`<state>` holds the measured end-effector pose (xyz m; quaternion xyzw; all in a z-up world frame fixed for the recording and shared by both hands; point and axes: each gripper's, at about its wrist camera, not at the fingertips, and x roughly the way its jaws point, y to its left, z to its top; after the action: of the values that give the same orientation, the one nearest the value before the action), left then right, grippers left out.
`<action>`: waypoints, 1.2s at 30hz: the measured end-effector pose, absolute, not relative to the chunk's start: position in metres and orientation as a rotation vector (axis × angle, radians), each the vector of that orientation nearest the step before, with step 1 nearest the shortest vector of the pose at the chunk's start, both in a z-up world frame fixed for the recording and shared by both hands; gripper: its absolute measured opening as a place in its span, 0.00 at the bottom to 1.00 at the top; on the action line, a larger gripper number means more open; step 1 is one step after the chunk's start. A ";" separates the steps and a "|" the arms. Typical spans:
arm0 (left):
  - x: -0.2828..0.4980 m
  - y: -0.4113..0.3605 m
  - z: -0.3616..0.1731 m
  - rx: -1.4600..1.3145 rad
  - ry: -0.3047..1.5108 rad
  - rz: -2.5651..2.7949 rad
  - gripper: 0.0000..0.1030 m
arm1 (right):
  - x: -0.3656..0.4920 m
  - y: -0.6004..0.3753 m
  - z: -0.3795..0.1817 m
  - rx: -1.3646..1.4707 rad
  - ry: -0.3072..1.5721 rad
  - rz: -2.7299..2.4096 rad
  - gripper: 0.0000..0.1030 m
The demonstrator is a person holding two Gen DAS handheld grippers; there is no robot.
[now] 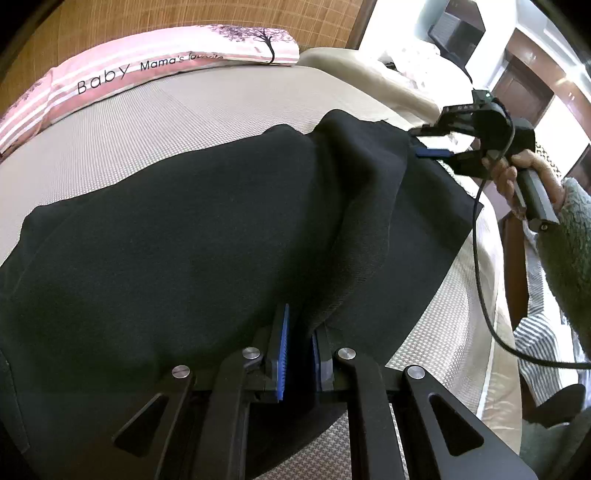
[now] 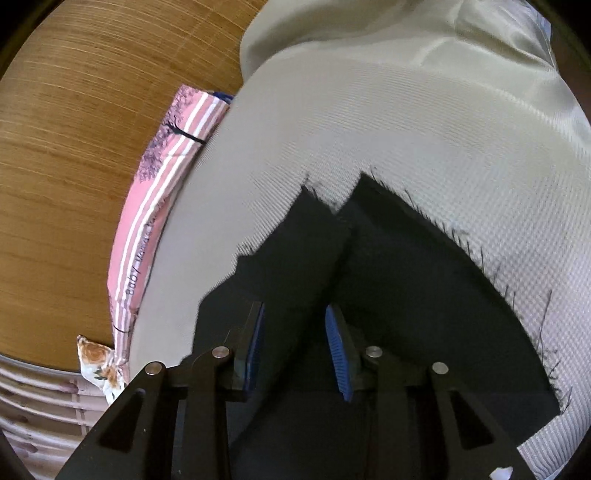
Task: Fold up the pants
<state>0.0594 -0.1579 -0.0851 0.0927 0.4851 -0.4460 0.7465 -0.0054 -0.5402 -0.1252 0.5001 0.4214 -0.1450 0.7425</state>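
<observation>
While the pants [image 1: 192,236] lie spread across the bed [image 1: 155,122], dark cloth covers most of the near and middle mattress, with one ridge of fabric raised and running from near centre toward the far right. Soft, limp, fairly thick knit by the look of it; judged light enough to lift easily but it will sag and drag, so both ends need lifting together. Not slippery, not fragile. Best holds look like hems or the waistband edge, pinched at corners so the layers stay aligned.

Left gripper [image 1: 297,350] sits at the near edge, fingers close together with a fold of the cloth pinched between the blue pads [image 1: 282,354]. Right gripper [image 1: 430,142] is at the far right corner of the pants, held in the right hand [image 1: 517,173]; in the right wrist view its pads stand apart with dark cloth running between and under them. Cannot tell whether it is actually clamping the cloth or just over it. Frayed threads show along the cloth edge in that view.

Pink striped pillow [image 1: 147,62] lies along the far left side of the bed. Wooden headboard [image 1: 184,18] is behind it. Black cable [image 1: 480,280] hangs from the right gripper.
</observation>
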 end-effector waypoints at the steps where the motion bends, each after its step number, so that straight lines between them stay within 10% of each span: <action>1: 0.059 -0.158 -0.085 0.203 1.061 -0.975 0.11 | -0.004 -0.539 -0.129 1.098 0.931 -0.316 0.32; 5: 0.058 -0.159 -0.085 0.210 1.057 -0.971 0.11 | 0.003 -0.538 -0.135 1.107 0.907 -0.315 0.29; 7: 0.057 -0.159 -0.085 0.212 1.056 -0.970 0.11 | 0.012 -0.538 -0.129 1.089 0.909 -0.307 0.11; 17: 0.057 -0.159 -0.086 0.201 1.056 -0.967 0.11 | 0.113 -0.502 -0.088 0.979 0.913 -0.164 0.09; 21: 0.058 -0.158 -0.086 0.192 1.060 -0.964 0.11 | 0.165 -0.472 -0.097 0.937 0.969 -0.068 0.10; 25: 0.060 -0.156 -0.087 0.179 1.068 -0.968 0.11 | 0.188 -0.453 -0.102 0.891 1.029 0.005 0.32; 36: 0.065 -0.154 -0.089 0.144 1.081 -0.981 0.11 | 0.127 -0.512 -0.092 0.919 0.958 -0.104 0.32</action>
<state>0.0645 -0.1536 -0.0895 0.0657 0.4933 -0.4476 0.7430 0.1272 -0.5124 -0.0918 0.4261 0.4444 -0.0484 0.7865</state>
